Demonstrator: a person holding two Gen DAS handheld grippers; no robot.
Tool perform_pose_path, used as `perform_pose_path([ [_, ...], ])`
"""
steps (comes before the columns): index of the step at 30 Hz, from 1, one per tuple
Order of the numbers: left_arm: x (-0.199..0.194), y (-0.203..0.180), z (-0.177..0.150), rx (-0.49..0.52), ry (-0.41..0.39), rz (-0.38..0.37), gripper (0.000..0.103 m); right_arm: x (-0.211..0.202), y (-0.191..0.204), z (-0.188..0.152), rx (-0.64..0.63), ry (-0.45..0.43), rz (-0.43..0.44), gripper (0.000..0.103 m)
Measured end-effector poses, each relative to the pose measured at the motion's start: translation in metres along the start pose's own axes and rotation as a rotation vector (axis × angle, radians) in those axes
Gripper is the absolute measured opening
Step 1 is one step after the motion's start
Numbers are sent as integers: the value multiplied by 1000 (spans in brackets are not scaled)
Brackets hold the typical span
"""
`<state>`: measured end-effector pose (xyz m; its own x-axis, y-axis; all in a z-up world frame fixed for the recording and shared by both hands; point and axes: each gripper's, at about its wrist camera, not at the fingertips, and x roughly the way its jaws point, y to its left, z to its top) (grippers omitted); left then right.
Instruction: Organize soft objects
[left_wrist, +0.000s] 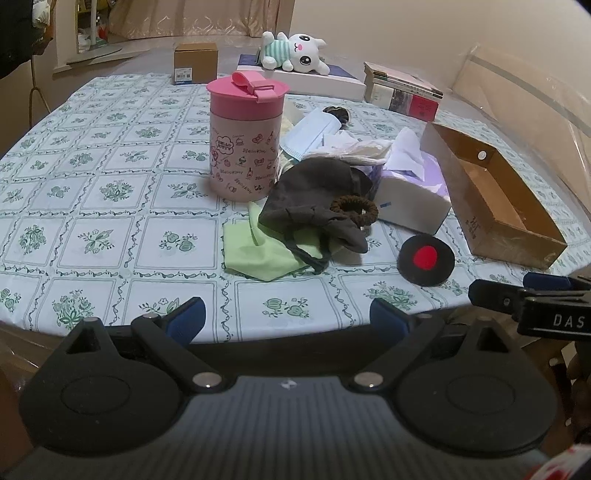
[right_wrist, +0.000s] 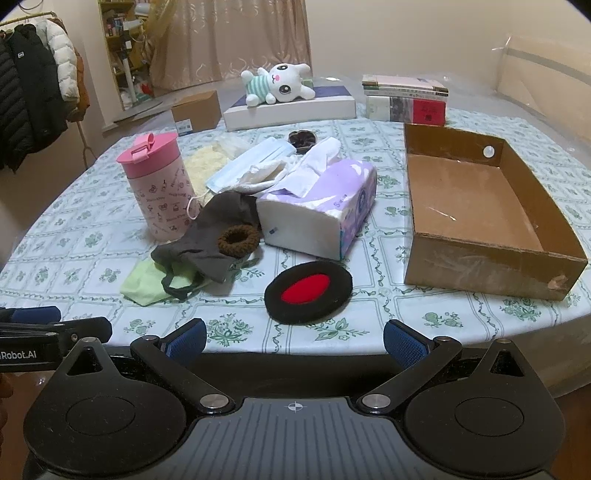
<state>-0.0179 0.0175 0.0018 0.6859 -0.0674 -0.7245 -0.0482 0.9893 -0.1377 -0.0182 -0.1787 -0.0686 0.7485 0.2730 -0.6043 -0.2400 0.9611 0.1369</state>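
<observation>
Both tongs (left_wrist: 287, 317) (right_wrist: 294, 341) gape empty | black-red pad (right_wrist: 308, 291) just ahead of right

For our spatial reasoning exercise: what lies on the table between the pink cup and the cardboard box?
In the right wrist view, between the pink cup and the cardboard box lie a tissue pack, dark cloth and brown scrunchie.

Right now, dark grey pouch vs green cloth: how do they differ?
The dark grey pouch is bunched and lumpy with a drawstring; the green cloth lies flat. The pouch lies on top, overlapping the cloth's far edge, and carries a brown hair tie; nothing else rests on the cloth. Both are soft fabric on the table, untouched by either gripper.
</observation>
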Motion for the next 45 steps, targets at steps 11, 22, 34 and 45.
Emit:
perform_pose_path([
  [11,-1,-2,2,10,-1,8,95,0,0,0,6,-1,4,102],
  [22,-1,-3,2,14,1,6,95,0,-1,1,7,-1,3,102],
  [34,0,-5,3,13,3,3,95,1,-2,1,8,0,4,102],
  [45,1,-7,3,12,7,3,95,4,-4,0,11,7,3,102],
])
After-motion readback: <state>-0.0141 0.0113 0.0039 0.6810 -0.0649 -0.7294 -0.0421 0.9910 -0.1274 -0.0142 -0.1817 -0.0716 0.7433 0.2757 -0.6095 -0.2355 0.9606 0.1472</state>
